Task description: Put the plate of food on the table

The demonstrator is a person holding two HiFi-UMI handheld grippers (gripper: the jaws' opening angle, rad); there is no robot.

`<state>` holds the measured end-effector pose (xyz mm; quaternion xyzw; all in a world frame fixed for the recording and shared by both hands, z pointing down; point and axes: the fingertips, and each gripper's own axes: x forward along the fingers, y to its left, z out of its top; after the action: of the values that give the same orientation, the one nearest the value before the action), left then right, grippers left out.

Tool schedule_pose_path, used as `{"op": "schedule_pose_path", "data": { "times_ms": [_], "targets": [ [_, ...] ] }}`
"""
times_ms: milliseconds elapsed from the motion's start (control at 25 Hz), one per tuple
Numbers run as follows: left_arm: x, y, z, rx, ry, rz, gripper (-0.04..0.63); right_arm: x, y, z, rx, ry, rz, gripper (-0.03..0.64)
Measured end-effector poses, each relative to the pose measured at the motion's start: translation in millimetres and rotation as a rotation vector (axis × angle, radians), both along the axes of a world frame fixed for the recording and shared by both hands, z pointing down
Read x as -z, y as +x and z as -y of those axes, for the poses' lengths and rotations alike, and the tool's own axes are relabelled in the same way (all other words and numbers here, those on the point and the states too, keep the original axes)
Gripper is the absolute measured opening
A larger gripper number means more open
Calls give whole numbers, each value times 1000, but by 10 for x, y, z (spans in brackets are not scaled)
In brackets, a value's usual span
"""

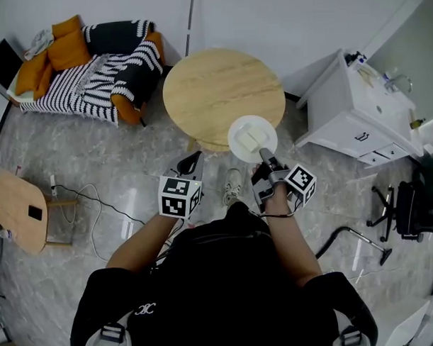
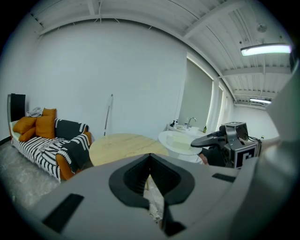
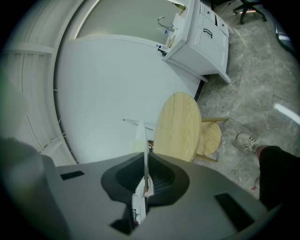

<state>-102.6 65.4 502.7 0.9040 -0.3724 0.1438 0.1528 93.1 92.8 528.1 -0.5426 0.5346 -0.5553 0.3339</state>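
by the round table (image 1: 213, 91), right hand-held gripper (image 1: 264, 156) pinches the plate (image 1: 249, 136); left hand-held gripper (image 1: 194, 158) pressed together.

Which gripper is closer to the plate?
Right. The right gripper clamps the near rim of the plate; the left gripper sits apart to its left, touching nothing.

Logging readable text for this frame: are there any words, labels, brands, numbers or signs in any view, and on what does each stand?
No text can be read in any view.
Marker cubes: black-and-white square patterns only, no letters.
Shirt emblem: a small white logo, too small to read.
Bottles on the white cabinet: any labels are too small to read.
Plate: plain white, no print visible.
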Motion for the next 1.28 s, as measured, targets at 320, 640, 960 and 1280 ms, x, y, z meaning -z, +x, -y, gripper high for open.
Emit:
{"op": "schedule_pose_path", "data": {
  "times_ms": [320,640,960,1280],
  "targets": [
    [18,104,427,14,37,29,8,39,100,494,35,32,-4,25],
    [-39,325,950,21,27,45,8,56,345,1019,52,42,-13,25],
    [-59,517,1421,24,2,43,8,69,521,1451,71,46,-11,25],
    [-60,784,1888,42,-21,55,8,-15,812,1903,93,12,2,25]
  ]
}}
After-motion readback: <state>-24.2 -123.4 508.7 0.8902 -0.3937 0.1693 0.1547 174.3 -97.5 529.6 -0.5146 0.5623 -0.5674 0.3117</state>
